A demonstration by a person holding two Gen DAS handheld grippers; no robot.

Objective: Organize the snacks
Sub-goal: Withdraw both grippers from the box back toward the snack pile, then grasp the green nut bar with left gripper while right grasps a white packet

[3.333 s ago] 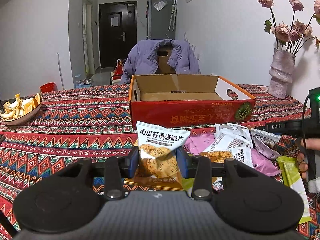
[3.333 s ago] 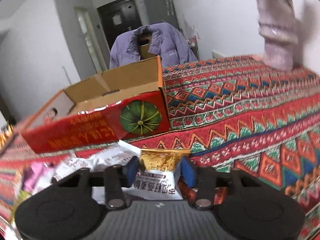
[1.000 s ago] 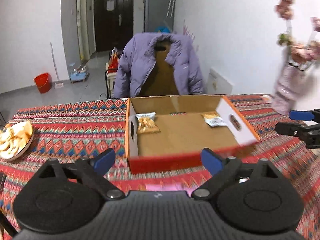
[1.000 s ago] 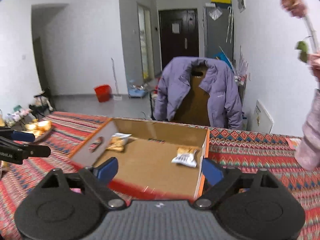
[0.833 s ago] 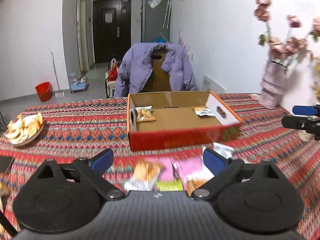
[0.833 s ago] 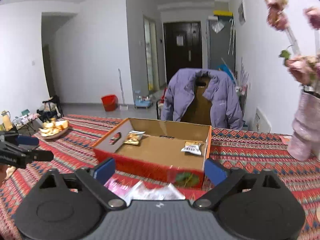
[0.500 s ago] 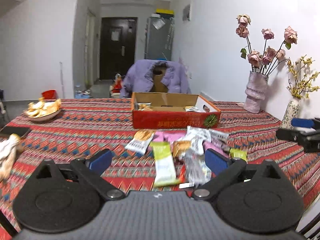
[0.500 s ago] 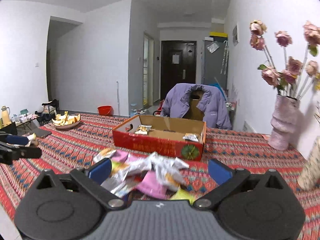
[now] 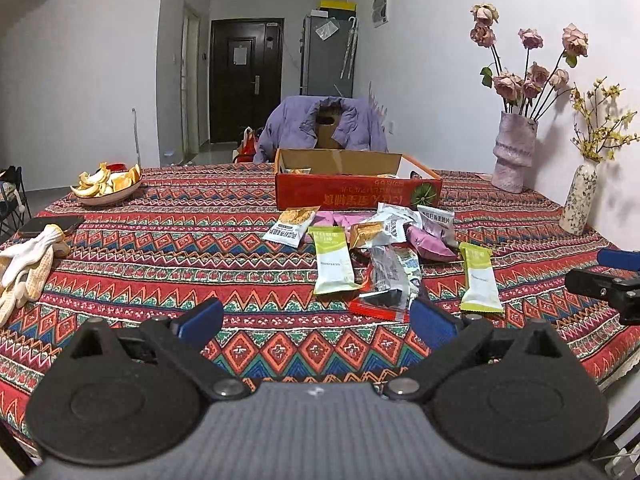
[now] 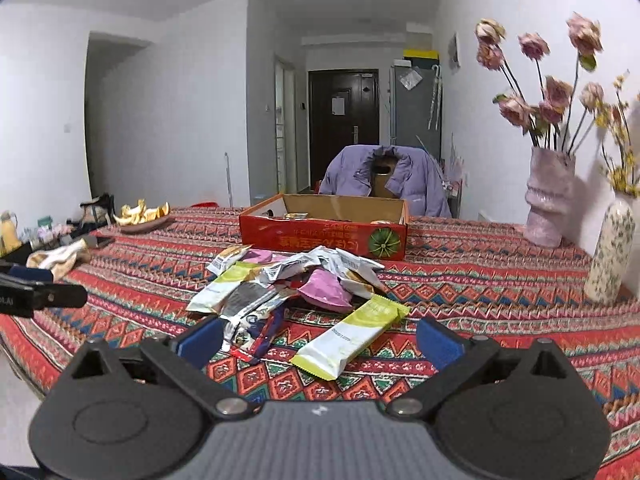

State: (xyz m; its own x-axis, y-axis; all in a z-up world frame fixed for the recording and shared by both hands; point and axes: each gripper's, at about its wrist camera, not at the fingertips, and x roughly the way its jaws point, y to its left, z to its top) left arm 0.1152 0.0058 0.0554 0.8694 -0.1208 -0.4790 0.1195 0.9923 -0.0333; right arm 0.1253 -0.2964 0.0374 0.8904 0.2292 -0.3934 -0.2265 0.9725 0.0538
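Left wrist view: I am holding my left hand-held gripper (image 9: pixel 316 318) above the near edge of the bench (image 9: pixel 160 256), its jaws standing wide apart, having just been opening, with nothing between them. The snack pile (image 9: pixel 380 240) is lying on the patterned cloth ahead of the blue fingertips (image 9: pixel 200 316). A green packet (image 9: pixel 334 260) is lying at the pile's near left, a second green packet (image 9: pixel 480 278) at its right, and a clear red-edged packet (image 9: pixel 390 280) is lying between them. A biscuit packet (image 9: pixel 291 226) is sitting at the far left of the pile. The red cardboard box (image 9: pixel 356 196) is standing open just behind the pile, and one packet is showing over its left wall. A bowl of orange peel (image 9: pixel 107 186) and white gloves (image 9: pixel 26 264) are lying well to the left. A pink vase (image 9: pixel 514 152) and a small speckled vase (image 9: pixel 578 204) are standing at the right. My right hand-held gripper (image 9: pixel 612 276) is showing at the right edge.

Right wrist view: I am holding my right hand-held gripper (image 10: pixel 320 338) over the near edge, its jaws spread wide too, having just been opening, and gripping nothing. The nearest green packet is lying just ahead of it, the rest of the pile behind, the box beyond that. My left hand-held gripper is showing at the left edge.
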